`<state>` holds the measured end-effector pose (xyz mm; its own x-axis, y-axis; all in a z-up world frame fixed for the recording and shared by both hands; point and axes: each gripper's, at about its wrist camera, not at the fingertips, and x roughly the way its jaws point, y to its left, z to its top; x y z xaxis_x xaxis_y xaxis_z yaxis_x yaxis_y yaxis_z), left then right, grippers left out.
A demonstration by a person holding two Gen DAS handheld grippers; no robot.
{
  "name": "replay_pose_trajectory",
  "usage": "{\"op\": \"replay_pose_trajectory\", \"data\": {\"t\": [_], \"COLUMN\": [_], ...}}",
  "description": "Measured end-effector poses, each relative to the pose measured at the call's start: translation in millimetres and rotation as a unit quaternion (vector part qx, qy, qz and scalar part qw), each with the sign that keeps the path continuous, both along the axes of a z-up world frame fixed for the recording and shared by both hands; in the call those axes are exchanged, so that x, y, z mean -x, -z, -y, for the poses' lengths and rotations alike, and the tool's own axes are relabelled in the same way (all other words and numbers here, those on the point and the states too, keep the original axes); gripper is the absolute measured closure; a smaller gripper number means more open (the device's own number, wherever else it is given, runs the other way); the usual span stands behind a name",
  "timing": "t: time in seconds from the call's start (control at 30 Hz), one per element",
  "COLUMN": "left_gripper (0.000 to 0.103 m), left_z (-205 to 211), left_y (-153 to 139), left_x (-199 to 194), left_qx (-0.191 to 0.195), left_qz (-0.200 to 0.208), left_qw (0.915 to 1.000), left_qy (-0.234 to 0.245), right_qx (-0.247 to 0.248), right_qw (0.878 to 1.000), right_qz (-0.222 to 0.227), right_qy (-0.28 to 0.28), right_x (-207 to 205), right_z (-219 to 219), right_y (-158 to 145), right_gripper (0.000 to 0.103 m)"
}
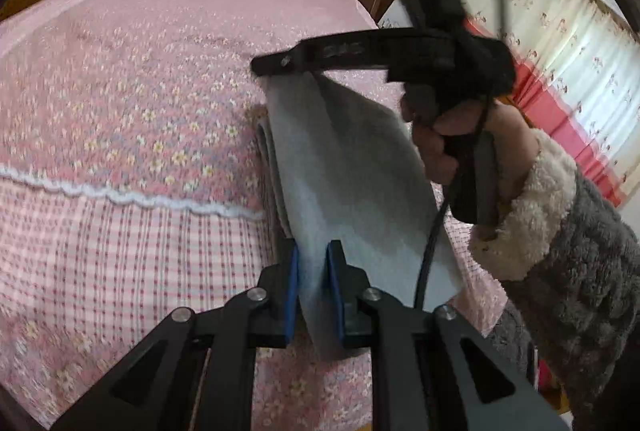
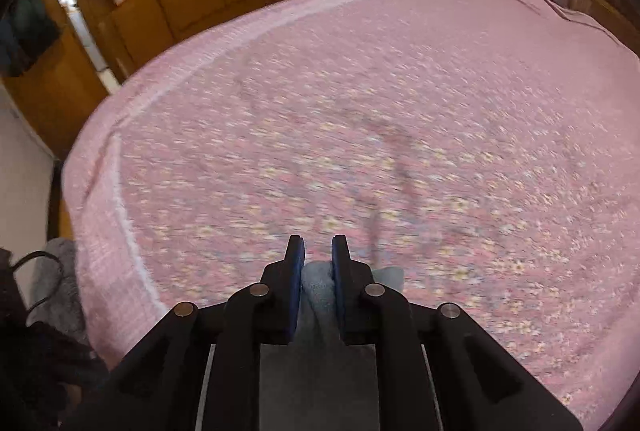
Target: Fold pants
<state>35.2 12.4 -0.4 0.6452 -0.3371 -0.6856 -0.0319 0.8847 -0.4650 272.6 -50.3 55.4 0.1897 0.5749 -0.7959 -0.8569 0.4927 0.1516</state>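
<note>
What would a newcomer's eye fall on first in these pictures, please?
A strip of grey pants stretched taut in mid-air above the pink floral bedspread, clamped near the camera by the left gripper and farther off by the right gripper. At right, a fluffy grey sleeve.

Both claws, left claw [image 1: 312, 259] and right claw [image 2: 318, 251], angle downward, each clamped on gray cloth.

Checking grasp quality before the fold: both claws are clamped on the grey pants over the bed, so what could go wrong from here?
1. The right claw bites only an edge of the pants; the fabric could slip out.
2. The black cable hangs against the cloth and could snag it.
3. The left claw holds a thin strip, so the span may sag or twist.
</note>
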Motion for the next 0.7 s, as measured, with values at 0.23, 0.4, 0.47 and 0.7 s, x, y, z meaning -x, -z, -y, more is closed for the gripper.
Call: {"op": "replay_pose_trajectory", "data": {"t": [0.23, 0.4, 0.47, 0.7], "left_gripper": [0.098, 0.097, 0.097, 0.102], "left_z": [-28, 6, 24, 8], "left_y": [-43, -96, -86, -20], "left_x": [25, -24, -61, -160], "left_qx": [0.003, -0.081, -0.107, -0.215], "left_qz": [0.016, 0.09, 0.083, 0.003], "left_qw": [0.9999, 0.992, 0.9896, 0.9753], "left_qy": [0.002, 0.037, 0.048, -0.049], "right_qx": [-0.053, -0.092, -0.085, -0.033], "right_qw": [0.994, 0.982, 0.979, 0.981], "right_qz": [-0.032, -0.08, -0.096, -0.1], "right_qy": [0.089, 0.146, 0.161, 0.163], "right_x": [20, 78, 94, 107], "right_z": [100, 165, 168, 165], "right_y": [-33, -16, 1, 34], "right_gripper": [0.072, 0.07, 0.072, 0.081]}}
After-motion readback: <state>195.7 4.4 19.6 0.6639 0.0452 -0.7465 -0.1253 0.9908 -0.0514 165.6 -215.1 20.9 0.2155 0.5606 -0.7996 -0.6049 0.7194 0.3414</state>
